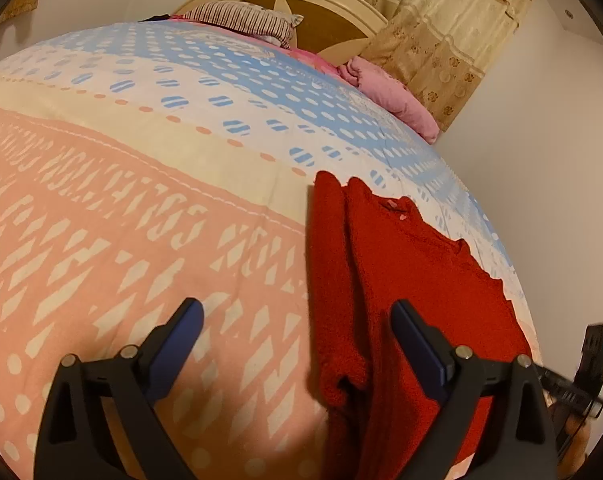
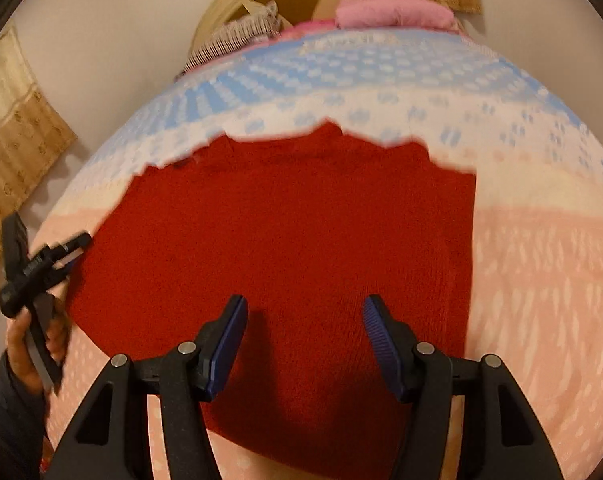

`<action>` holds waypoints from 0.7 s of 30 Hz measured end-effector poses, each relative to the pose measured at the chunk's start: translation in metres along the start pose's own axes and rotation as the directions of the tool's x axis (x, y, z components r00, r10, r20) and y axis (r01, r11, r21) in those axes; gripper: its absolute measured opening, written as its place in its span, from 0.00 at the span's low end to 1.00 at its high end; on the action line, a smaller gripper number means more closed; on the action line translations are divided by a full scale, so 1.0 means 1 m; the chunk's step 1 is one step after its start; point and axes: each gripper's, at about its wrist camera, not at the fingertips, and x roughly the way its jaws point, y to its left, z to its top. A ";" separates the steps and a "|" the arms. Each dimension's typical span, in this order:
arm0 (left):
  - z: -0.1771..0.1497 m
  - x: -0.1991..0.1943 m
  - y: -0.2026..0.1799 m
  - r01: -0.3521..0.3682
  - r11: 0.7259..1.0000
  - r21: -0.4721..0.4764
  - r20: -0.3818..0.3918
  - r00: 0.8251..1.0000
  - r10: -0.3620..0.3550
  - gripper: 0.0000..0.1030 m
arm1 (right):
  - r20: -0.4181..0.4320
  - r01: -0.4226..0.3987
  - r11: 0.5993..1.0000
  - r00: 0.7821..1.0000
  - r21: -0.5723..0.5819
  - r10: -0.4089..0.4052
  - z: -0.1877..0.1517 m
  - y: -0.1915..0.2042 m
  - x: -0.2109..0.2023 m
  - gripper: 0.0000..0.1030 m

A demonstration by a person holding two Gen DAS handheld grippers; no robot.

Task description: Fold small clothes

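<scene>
Red knit sweater [image 2: 285,240] lies flat on the bed's quilt [image 1: 113,216], near the bed's side edge by the wall. Nubby, fuzzy knit; roughly rectangular outline. Its far edge is ragged and wavy in the right wrist view, and the edge on that view's right runs straight. In the left wrist view one long strip is folded lengthwise over the body, with a raised ridge along the fold and a small pink tag [image 1: 395,207] near the far end.

Your left tongs [image 1: 297,316] — jaws wide apart, holding nothing. One blue ribbed pad is over the sweater, the other over bare quilt.

Your right tongs [image 2: 304,314] — also spread and unloaded, both pads above the near half of the sweater.

Quilt is smooth printed cotton: pink band with white dashes, cream stripe, blue-and-white dots toward the headboard [image 1: 321,16]. There is a lot of open quilt on the side away from the wall. Striped pillow [image 1: 245,22] and pink blanket [image 1: 389,92] sit up by the headboard, well apart from the sweater.
</scene>
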 end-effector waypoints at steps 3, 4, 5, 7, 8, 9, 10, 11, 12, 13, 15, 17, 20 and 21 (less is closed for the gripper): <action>0.000 0.000 0.000 -0.003 1.000 0.004 -0.001 1.000 0.003 0.94 | 0.048 0.040 0.996 0.998 -0.074 -0.036 -0.018 0.009 -0.003 0.60; 0.000 0.000 0.000 -0.005 1.000 0.005 -0.001 1.000 0.005 0.94 | 0.050 0.044 0.996 0.998 -0.084 -0.040 -0.021 0.010 -0.004 0.60; 0.000 0.000 0.000 -0.006 1.000 0.006 -0.002 1.000 0.006 0.94 | 0.048 0.036 0.997 0.998 -0.073 -0.032 -0.024 0.009 -0.008 0.60; 0.000 0.001 0.000 -0.005 1.000 0.006 -0.003 1.000 0.005 0.95 | 0.035 0.017 0.999 0.999 -0.052 -0.015 -0.026 0.007 -0.013 0.60; 0.000 0.001 0.000 -0.006 1.000 0.006 -0.002 1.000 0.006 0.95 | 0.029 0.015 0.998 0.999 -0.059 -0.014 -0.026 0.007 -0.014 0.60; 0.000 0.000 0.000 -0.006 1.000 0.006 -0.001 1.000 0.006 0.95 | 0.021 0.013 0.998 1.000 -0.067 -0.012 -0.026 0.007 -0.015 0.60; 0.000 0.001 0.000 -0.007 1.000 0.006 -0.002 1.000 0.007 0.95 | 0.018 0.009 0.997 1.000 -0.070 -0.008 -0.027 0.007 -0.014 0.60; 0.000 0.001 0.000 -0.008 1.000 0.007 -0.003 1.000 0.008 0.95 | 0.025 0.000 0.998 1.000 -0.066 0.002 -0.029 0.005 -0.014 0.60; -0.001 0.001 0.000 -0.011 1.000 0.009 -0.004 1.000 0.011 0.95 | 0.033 -0.005 0.998 0.999 -0.063 0.007 -0.030 0.004 -0.013 0.60; -0.001 0.002 -0.001 -0.013 1.000 0.012 -0.005 1.000 0.013 0.95 | 0.040 -0.004 0.998 0.999 -0.062 0.007 -0.033 0.003 -0.013 0.60; -0.001 0.003 -0.001 -0.019 1.000 0.018 -0.008 1.000 0.019 0.95 | 0.067 0.018 0.997 0.998 -0.079 -0.012 -0.040 0.008 -0.014 0.60; -0.001 0.003 -0.001 -0.025 0.999 0.024 -0.010 1.000 0.025 0.95 | 0.085 0.049 0.993 0.996 -0.104 -0.040 -0.046 0.014 -0.015 0.60; -0.001 0.004 -0.002 -0.033 0.999 0.035 -0.014 0.999 0.034 0.96 | 0.086 0.055 0.994 0.995 -0.100 -0.046 -0.047 0.014 -0.017 0.60; -0.001 0.005 -0.003 -0.035 0.999 0.041 -0.018 0.999 0.036 0.98 | 0.086 0.048 0.994 0.996 -0.094 -0.040 -0.048 0.012 -0.017 0.60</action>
